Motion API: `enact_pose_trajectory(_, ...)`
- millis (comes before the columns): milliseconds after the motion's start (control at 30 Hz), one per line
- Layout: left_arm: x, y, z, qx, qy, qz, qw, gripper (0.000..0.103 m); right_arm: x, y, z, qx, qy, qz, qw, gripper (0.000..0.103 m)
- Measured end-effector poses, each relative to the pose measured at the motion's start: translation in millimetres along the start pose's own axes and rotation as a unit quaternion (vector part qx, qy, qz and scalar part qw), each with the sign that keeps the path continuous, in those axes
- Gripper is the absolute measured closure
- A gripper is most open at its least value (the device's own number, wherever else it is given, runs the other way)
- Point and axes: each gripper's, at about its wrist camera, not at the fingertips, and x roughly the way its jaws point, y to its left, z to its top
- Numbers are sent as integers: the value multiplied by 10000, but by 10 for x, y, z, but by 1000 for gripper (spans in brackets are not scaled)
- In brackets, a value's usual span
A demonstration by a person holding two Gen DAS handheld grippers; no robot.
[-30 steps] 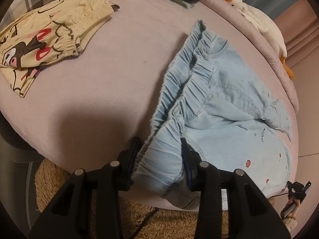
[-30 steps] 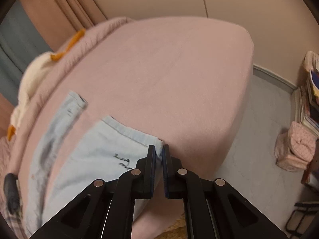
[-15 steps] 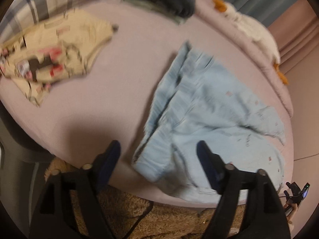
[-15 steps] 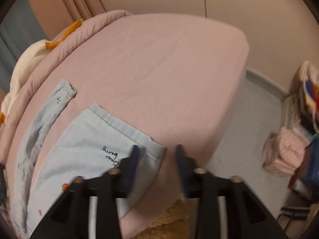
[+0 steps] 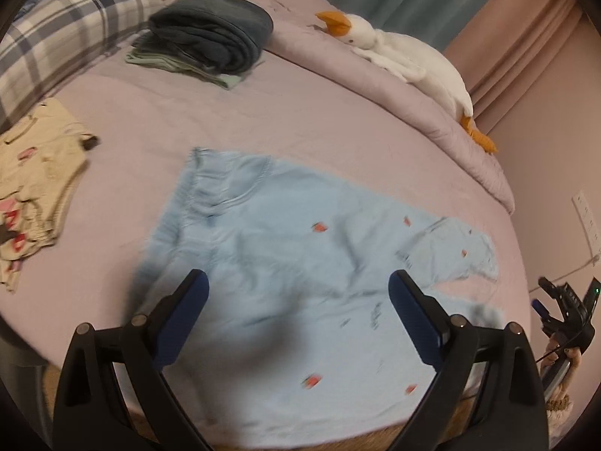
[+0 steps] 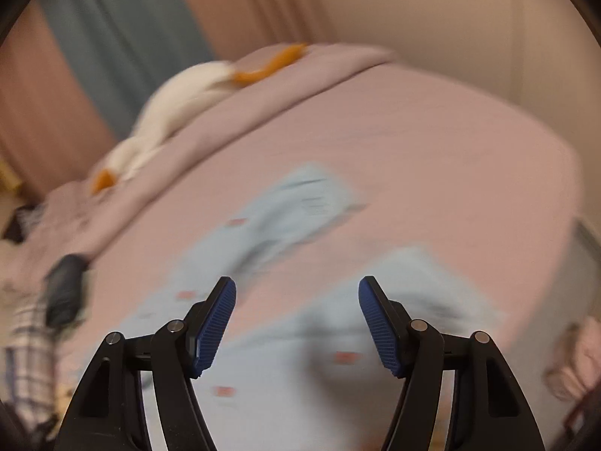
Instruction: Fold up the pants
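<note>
Light blue denim pants (image 5: 285, 263) with small red marks lie spread flat on the pink bed (image 5: 300, 120), waistband at the left and legs toward the right. My left gripper (image 5: 298, 293) is open and empty, raised above the pants near the bed's front edge. In the right wrist view, which is blurred, the pants (image 6: 300, 357) lie below my right gripper (image 6: 296, 300), which is open and empty above the leg ends. The right gripper also shows at the far right of the left wrist view (image 5: 567, 312).
A cream patterned garment (image 5: 33, 188) lies at the left. A folded dark stack (image 5: 214, 34) and a plaid pillow (image 5: 56, 34) sit at the back. A white plush goose (image 5: 405, 60) lies along the far edge. Floor and a pink bag (image 6: 574, 360) are at the right.
Both grippers have opened and let go of the pants: the left released the waistband, the right the leg hem. Both have lifted up and back, and the pants now lie flat.
</note>
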Motion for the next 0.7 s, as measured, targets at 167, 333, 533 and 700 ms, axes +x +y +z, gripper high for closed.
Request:
enact_pose_trajectory(167, 301, -140, 112, -90, 150, 134, 9998, 6, 526, 628, 307, -165, 420, 641, 9969, 35)
enact_pose_trajectory(333, 555, -177, 181, -234, 297, 205, 9991, 7, 1225, 1221, 549, -380, 916, 675, 9928, 39)
enact_pose_trajectory(533, 769, -194, 241, -272, 403, 336, 9982, 11, 1885, 1960, 491, -1036, 1389, 603, 9830, 49)
enact_pose_trajectory(700, 864, -174, 258, -281, 499, 437, 9974, 11, 2345, 2011, 328, -993, 1941, 112, 9759, 49)
